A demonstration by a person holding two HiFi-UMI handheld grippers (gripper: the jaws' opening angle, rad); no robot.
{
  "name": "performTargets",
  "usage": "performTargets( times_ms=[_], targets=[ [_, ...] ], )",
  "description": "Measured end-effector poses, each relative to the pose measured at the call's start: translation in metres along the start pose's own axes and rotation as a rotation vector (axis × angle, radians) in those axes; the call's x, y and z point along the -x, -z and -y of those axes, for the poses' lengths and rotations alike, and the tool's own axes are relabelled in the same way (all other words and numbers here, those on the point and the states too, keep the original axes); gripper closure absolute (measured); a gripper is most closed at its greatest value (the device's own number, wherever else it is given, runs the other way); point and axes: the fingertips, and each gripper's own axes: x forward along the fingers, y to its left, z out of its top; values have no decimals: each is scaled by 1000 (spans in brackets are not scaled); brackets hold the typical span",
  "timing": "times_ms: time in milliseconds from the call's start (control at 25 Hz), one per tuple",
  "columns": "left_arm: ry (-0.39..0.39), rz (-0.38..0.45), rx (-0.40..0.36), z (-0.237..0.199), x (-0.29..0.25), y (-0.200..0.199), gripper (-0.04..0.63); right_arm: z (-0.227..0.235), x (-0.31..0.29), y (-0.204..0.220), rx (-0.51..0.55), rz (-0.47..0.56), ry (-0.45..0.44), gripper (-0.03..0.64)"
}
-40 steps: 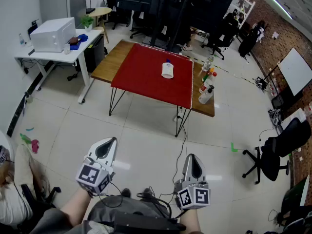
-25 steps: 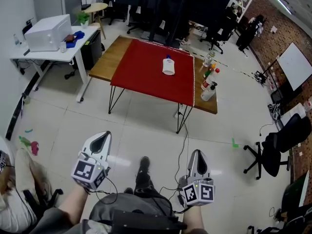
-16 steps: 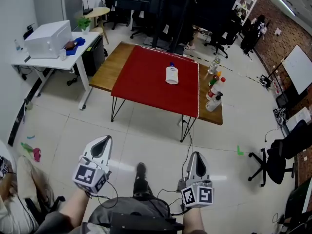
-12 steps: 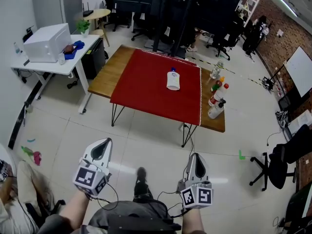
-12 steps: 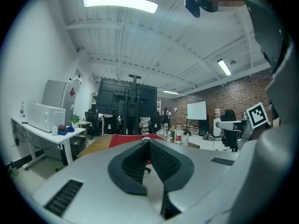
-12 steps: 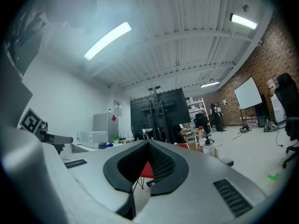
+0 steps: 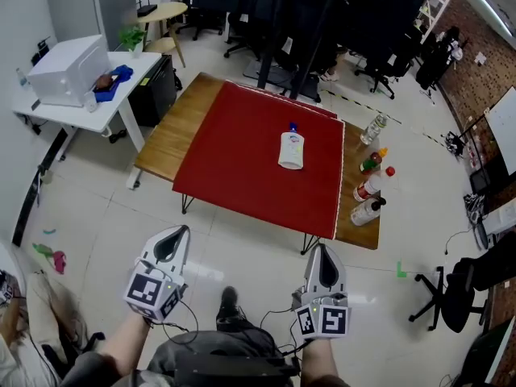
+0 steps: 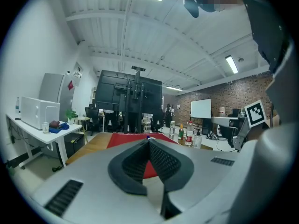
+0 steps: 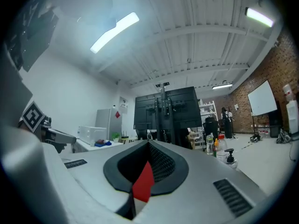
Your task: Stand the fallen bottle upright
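A white bottle (image 7: 291, 150) with a blue cap lies on its side on the red cloth (image 7: 242, 164) that covers most of the wooden table (image 7: 173, 131). The cap end points away from me. Both grippers are held low over the floor, well short of the table's near edge. My left gripper (image 7: 171, 243) is shut with nothing in it. So is my right gripper (image 7: 322, 264). In the left gripper view the left gripper (image 8: 148, 141) has its tips together, with the red cloth showing beyond. The right gripper view shows the right gripper (image 9: 148, 144) closed and empty.
Several upright bottles (image 7: 370, 186) stand on the bare wood strip at the table's right side. At the left is a white desk (image 7: 81, 95) with a white box on it. Office chairs (image 7: 451, 293) stand at the right. A cable runs over the floor tiles.
The table and the bottle have drawn closer and sit lower in the head view. Both grippers stay shut and keep their places at the bottom of the view.
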Motion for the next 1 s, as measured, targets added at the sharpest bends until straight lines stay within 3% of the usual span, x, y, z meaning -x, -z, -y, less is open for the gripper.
performTargets(
  times_ms=[240, 480, 760, 1000],
  targets=[
    [-1, -10, -12, -19, -82, -7, 583, 45, -66, 16, -28, -27, 24, 611],
    [-15, -25, -15, -27, -130, -11, 583, 84, -96, 33, -49, -44, 78, 611],
    [-32, -24, -44, -30, -140, -23, 583, 97, -107, 44, -41, -76, 116, 611],
    [-61, -25, -36, -56, -144, -28, 583, 84, -120, 53, -31, -113, 79, 611]
  ],
)
